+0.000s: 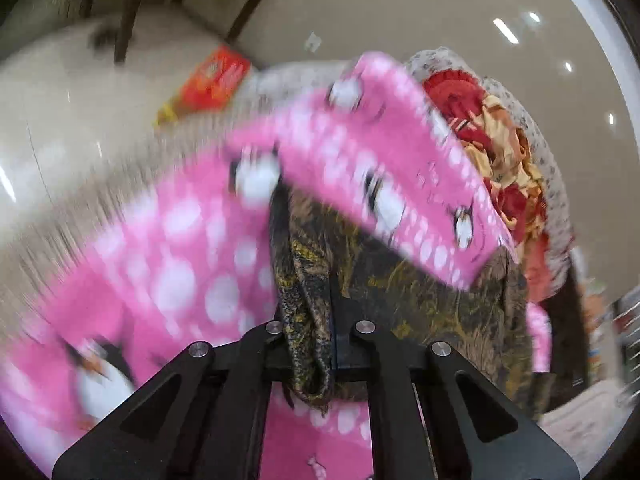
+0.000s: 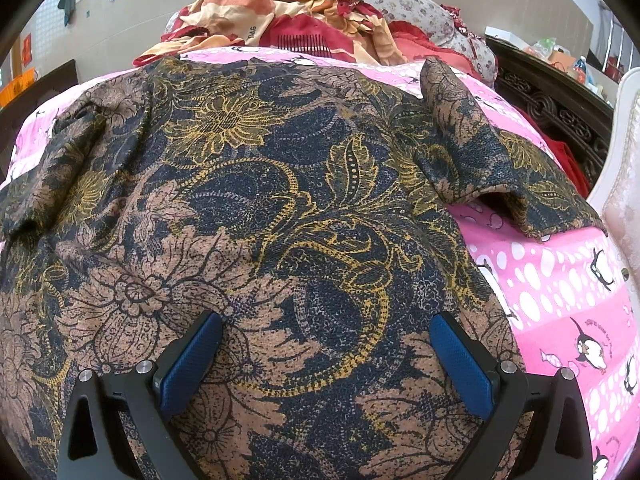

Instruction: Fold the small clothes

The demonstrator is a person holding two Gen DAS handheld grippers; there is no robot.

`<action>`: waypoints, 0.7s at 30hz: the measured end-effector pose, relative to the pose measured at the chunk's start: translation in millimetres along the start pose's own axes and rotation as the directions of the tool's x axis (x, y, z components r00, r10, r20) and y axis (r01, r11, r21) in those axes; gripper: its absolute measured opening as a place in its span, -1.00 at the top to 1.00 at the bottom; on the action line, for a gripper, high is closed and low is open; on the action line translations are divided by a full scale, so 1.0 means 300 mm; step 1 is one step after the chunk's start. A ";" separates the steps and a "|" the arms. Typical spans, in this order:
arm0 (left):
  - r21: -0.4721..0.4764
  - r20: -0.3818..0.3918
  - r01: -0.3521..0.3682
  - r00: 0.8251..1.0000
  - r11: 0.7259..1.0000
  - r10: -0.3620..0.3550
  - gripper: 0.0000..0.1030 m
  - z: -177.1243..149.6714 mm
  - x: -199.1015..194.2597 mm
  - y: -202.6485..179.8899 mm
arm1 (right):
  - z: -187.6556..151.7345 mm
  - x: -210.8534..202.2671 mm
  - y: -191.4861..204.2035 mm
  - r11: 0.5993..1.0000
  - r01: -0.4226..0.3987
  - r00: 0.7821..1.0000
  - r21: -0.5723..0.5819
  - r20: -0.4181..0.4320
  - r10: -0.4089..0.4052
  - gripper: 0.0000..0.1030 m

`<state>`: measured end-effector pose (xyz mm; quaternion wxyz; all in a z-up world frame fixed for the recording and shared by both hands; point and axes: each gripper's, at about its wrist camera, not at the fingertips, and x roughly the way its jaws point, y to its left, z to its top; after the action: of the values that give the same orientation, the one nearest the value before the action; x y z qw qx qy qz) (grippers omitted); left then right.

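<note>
A dark garment with a brown, navy and gold flower print [image 2: 280, 208] lies spread on a pink penguin-print sheet [image 2: 560, 300]. One sleeve [image 2: 464, 148] is folded inward at the right. My right gripper [image 2: 326, 354] is open just above the garment's near part, its blue pads [image 2: 192, 364] wide apart. My left gripper [image 1: 316, 344] is shut on a bunched edge of the same garment [image 1: 304, 300], holding it lifted over the pink sheet [image 1: 168, 272]. The left wrist view is motion-blurred.
A pile of red and cream floral bedding [image 2: 304, 28] and a flowered pillow [image 2: 400, 0] lie at the far end of the bed. A dark carved headboard [image 2: 560, 112] and a white padded chair [image 2: 620, 208] stand at the right. A red box [image 1: 212, 80] lies on the floor.
</note>
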<state>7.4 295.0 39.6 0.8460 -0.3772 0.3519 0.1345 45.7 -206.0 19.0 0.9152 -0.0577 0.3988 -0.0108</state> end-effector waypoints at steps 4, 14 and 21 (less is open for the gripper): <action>0.027 0.299 -0.057 0.953 0.998 0.046 0.93 0.193 -0.291 -0.036 | -0.001 -0.002 0.000 1.000 0.002 1.000 -0.001 0.001 -0.002 -0.99; 0.344 0.243 0.154 0.938 0.926 -0.246 0.93 0.143 -0.289 -0.426 | 0.003 0.002 -0.002 1.000 0.006 1.000 -0.004 0.002 -0.006 -0.99; 0.531 -0.130 0.401 0.909 0.746 -0.396 0.92 -0.275 0.129 -0.940 | -0.003 -0.005 -0.004 1.000 -0.003 1.000 0.004 0.003 0.003 -0.99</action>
<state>133.4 41.7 127.3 0.9252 -0.1871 0.2905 -0.1569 44.1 -207.1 19.6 0.9159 -0.0553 0.3975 -0.0100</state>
